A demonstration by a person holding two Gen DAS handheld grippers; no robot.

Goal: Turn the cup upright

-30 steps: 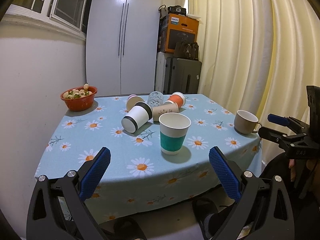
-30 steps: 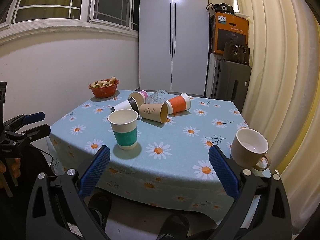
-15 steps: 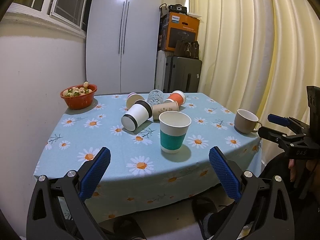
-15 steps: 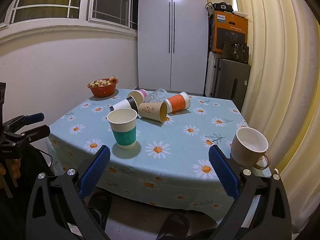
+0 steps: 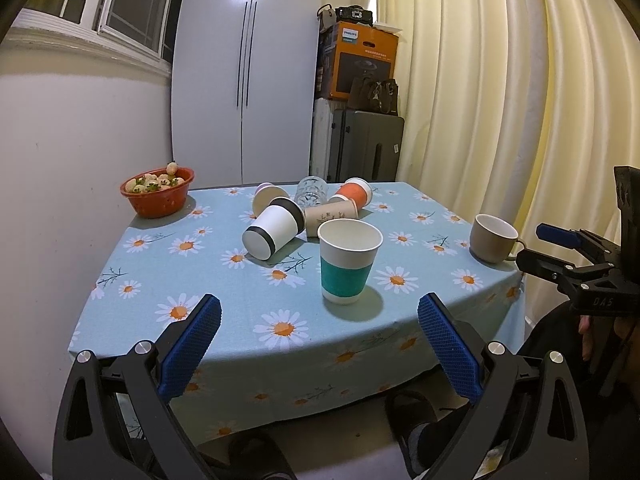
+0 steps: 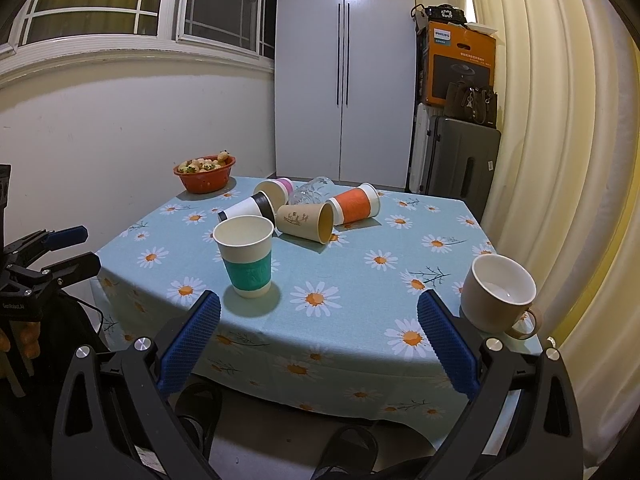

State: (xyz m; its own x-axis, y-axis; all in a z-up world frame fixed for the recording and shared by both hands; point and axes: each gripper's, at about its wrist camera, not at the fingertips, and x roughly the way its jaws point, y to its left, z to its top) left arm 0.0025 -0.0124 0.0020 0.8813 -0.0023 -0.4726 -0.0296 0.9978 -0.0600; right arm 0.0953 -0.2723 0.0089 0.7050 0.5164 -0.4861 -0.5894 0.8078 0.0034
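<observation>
1. Left gripper (image 5: pixel 319 344) — jaws spread wide, nothing between them, held off the near edge of the table (image 5: pixel 132 264); likely backed off so the whole spread of cups can be surveyed.

2. Right gripper (image 6: pixel 319 342) — likewise wide apart and empty, held off the same near edge, just short of the mug.

3. Teal-banded cup (image 5: pixel 349 259) — the landmark. Upright, mouth up, alone on the cloth nearest both grippers; apparently the 1 paper cup already standing.

4. Beige mug (image 6: pixel 499 298) — upright, well right of the teal-banded cup, close to the table corner, handle toward the curtain.

5. Black-and-white cup (image 5: pixel 274 232) — on its side just behind and left of the teal-banded cup, base toward the left camera. Judged the handiest candidate for flipping.

6. Tan cup (image 6: pixel 306 222) — on its side behind the teal-banded cup, mouth facing right.

7. Orange cup (image 6: pixel 354 209) — on its side, behind the tan cup and touching or nearly so.

8. Pink-rimmed cup (image 6: pixel 276 192) and clear glass (image 6: pixel 310 191) — both lying down, farther back in the same cluster; packed close, so a grasp there risks nudging neighbours.

9. Red bowl (image 5: pixel 157 197) — far left of the teal-banded cup against the wall, holding small pale fruit; clear of the work.
</observation>
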